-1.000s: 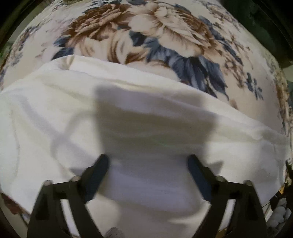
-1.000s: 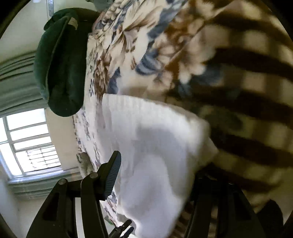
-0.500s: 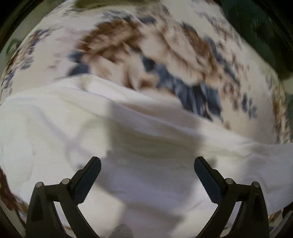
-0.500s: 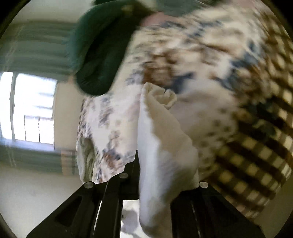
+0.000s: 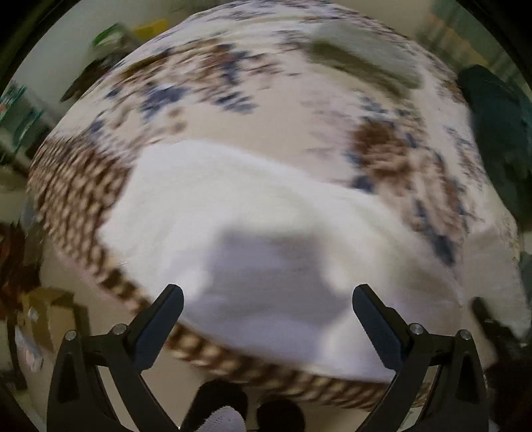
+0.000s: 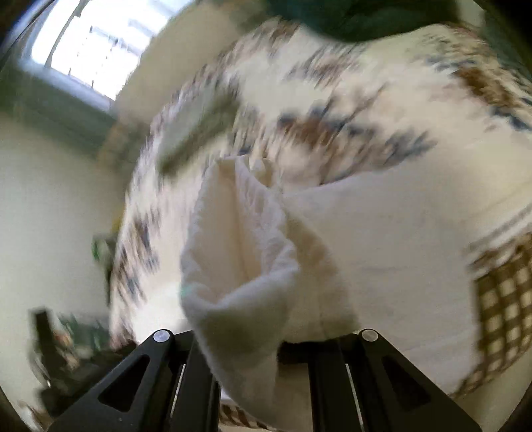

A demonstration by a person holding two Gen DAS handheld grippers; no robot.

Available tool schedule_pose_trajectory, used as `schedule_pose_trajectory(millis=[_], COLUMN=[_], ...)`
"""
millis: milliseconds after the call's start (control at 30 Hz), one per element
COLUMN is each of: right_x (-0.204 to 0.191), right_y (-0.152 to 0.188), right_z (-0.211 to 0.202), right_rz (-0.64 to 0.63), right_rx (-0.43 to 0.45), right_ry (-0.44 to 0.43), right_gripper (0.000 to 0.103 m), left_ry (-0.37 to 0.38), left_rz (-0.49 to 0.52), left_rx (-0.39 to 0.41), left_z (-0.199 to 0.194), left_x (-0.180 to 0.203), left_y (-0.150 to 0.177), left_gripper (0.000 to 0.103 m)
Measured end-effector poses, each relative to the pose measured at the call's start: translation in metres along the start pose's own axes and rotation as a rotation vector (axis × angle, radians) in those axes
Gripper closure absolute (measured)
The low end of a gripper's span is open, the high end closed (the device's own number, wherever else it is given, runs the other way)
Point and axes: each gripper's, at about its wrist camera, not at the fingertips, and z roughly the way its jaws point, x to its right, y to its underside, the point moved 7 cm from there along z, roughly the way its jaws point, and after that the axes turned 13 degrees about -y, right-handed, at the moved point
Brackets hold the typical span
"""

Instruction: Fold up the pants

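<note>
The white pants (image 5: 252, 219) lie spread on the floral bedspread (image 5: 266, 89) near the bed's front edge. My left gripper (image 5: 267, 319) is open and empty, held above the near edge of the pants. My right gripper (image 6: 246, 345) is shut on a bunched end of the white pants (image 6: 239, 246) and holds it lifted above the bed, with the cloth standing up between the fingers. The rest of the pants (image 6: 392, 239) lies flat to the right in the right wrist view. Both views are motion-blurred.
A dark green cushion (image 5: 498, 133) sits at the bed's right side, also showing in the right wrist view (image 6: 349, 16). A grey-green folded item (image 5: 362, 63) lies at the far side. A brown checked border (image 5: 76, 192) runs along the bed edge. A window (image 6: 86, 43) is beyond.
My left gripper has pulled back and up from the pants, staying open. My right gripper closed on the pants' end and has lifted and swung it over the bed.
</note>
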Motion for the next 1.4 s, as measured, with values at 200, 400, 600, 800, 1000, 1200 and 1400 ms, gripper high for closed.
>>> schedule_pose_trajectory(millis=[200, 400, 600, 800, 1000, 1200, 1400], right_x=[-0.006, -0.053, -0.03, -0.003, 0.0, 0.033, 0.038], right_y=[0.087, 0.094, 0.074, 0.09, 0.095, 0.072, 0.058], right_z=[0.109, 0.099, 0.098, 0.152, 0.149, 0.121, 0.074], right_rz=[-0.068, -0.012, 0.025, -0.034, -0.027, 0.113, 0.06], right_rx=[-0.289, -0.405, -0.403, -0.448, -0.399, -0.413, -0.41], right_ry=[0.179, -0.043, 0.186, 0.436, 0.477, 0.225, 0.277], right_gripper=[0.078, 0.049, 0.038, 0.069, 0.077, 0.048, 0.047], left_ry=[-0.058, -0.063, -0.092, -0.126, 0.071, 0.262, 0.313], left_rz=[-0.085, -0.163, -0.233, -0.286, -0.455, -0.627, -0.692], left_rx=[-0.072, -0.111, -0.101, -0.098, -0.139, -0.153, -0.115], left_z=[0.038, 0.054, 0.064, 0.073, 0.089, 0.122, 0.14], left_x=[-0.08, -0.124, -0.148, -0.164, -0.173, -0.167, -0.165], left_y=[0.017, 0.024, 0.02, 0.019, 0.021, 0.002, -0.012], left_gripper=[0.0, 0.0, 0.0, 0.0, 0.0, 0.003, 0.072])
